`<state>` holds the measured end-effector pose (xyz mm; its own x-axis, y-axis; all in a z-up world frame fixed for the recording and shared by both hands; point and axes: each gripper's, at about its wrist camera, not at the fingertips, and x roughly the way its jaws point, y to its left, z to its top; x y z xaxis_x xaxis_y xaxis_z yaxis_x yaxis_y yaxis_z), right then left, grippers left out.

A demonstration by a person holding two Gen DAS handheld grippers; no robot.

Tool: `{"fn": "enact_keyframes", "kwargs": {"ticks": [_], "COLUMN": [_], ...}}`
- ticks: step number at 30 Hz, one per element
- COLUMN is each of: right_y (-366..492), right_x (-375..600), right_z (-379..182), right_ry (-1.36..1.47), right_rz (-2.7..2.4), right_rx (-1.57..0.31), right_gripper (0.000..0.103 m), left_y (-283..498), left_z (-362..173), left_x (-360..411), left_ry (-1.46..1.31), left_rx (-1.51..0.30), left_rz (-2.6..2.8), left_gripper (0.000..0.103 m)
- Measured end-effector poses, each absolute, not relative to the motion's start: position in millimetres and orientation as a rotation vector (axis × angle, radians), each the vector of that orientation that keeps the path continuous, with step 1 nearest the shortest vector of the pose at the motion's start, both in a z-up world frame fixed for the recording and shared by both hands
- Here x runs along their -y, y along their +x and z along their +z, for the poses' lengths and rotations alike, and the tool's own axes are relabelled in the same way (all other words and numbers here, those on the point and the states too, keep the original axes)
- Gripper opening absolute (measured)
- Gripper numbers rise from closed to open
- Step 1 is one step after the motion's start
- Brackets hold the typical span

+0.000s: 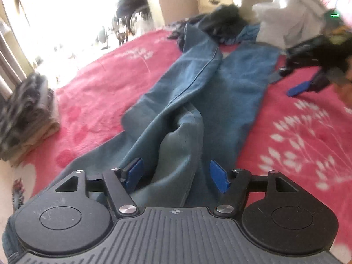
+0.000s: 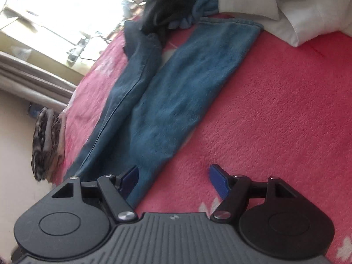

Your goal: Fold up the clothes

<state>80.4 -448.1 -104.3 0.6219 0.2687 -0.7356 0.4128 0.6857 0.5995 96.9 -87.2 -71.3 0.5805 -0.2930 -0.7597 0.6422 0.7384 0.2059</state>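
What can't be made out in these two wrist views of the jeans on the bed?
- Jeans waistband: left wrist view, hidden under the left gripper body.
- One leg's far end: both views, covered by a dark garment.
- Window area: left wrist view, blown out by glare.
- Folded stack: left wrist view, motion-blurred.
- Right gripper: jaws apart; contact with the jeans unclear.

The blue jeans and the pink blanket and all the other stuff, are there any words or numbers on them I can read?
No readable text anywhere.
Blue denim jeans: no label or tag showing.
Pink fleece blanket with white leaf print: pictures only, no words.
Left black two-finger tool: only a small crosshair mark, no letters.
Small green light: a glow, no digits.
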Motion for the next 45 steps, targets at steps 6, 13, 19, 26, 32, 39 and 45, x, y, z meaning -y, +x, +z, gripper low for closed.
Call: {"fn": "enact_keyframes", "kwargs": {"ticks": [6,13,19,26,32,39,45], "right_y": [75.9,72.5,64.8,73.2,84.3,76.2,71.4], "right_x": [455.0,468.1,465.0,430.3,403.5,430.0,438.5], "right_z": [-104.3,-110.4,-88.5,-77.5,-89.7,-104.5,-114.8], "right_ry": [0.88,0.986,0.95,0.775,0.619,0.729,0.787], "right_rz": [-0.09,-0.117,-0.107,-0.003,-0.027,-0.124,-0.124], "right_rx": [-0.911,-0.892,-0.82,-0.838,-0.919,-0.908,-0.868], "right_gripper": [0.075,0.075,0.075,0.081,0.082,0.068,0.038], "left_y": [112.8,64.3,9.0,-34.8,-43.8,-40.5,-42.8], "left_z": [-87.6,-69.8,-69.4,-86.5,-100.3,-105.7,-106.6], "left_x": [111.9,100.6,79.7,65.4,59.4,59.0,57.6], "left_ry": [0.545,0.554,0.617,0.699,0.696,0.657,0.646], "left_rx": [-0.835,-0.742,-0.728,-0.766,-0.787,-0.818,-0.823], "left_rz": [-0.493,-0.598,-0.8,-0.894,-0.865,-0.837,-0.821], "left_gripper": [0.013,0.003,0.003,0.003,0.004,0.007,0.008]}}
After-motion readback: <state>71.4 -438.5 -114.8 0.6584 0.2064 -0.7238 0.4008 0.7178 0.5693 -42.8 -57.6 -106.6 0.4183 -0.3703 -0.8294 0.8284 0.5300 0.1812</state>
